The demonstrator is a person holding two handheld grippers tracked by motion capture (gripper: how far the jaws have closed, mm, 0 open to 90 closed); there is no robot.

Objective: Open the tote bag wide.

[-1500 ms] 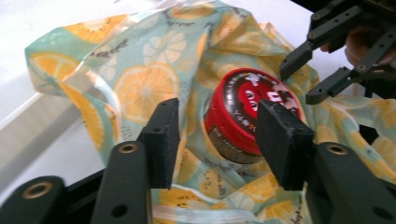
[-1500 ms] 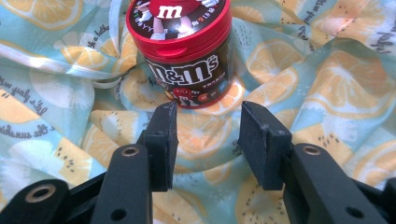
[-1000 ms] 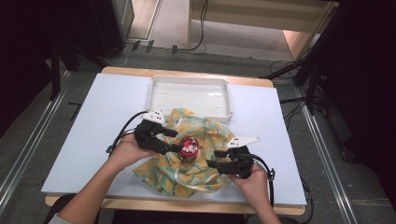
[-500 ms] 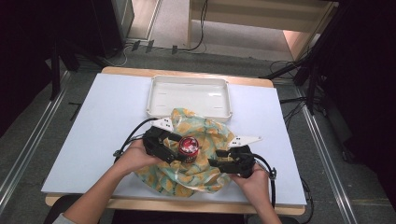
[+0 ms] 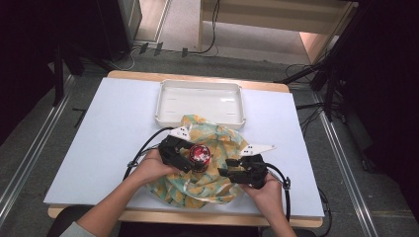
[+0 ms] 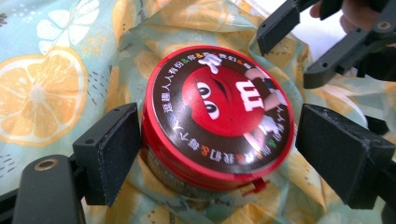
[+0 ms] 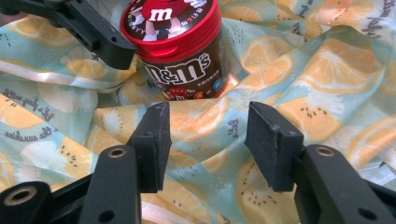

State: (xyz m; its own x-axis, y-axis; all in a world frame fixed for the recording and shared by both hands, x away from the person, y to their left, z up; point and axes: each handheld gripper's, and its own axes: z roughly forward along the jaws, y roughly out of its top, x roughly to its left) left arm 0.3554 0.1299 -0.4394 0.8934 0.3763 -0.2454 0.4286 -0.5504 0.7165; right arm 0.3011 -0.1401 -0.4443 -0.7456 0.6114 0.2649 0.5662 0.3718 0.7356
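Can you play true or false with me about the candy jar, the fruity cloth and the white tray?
1. The red-lidded candy jar stands on the orange-patterned cloth. True.
2. The white tray has candy in it. False: it is empty and sits beyond the cloth.
3. The left gripper squeezes the jar tight. False: its jaws have just been opening; the jar is between them, with a gap on one side.
4. The right gripper is open with its jaws over a fold of cloth. True.
5. The jar's lid is off. False: the red lid is on.
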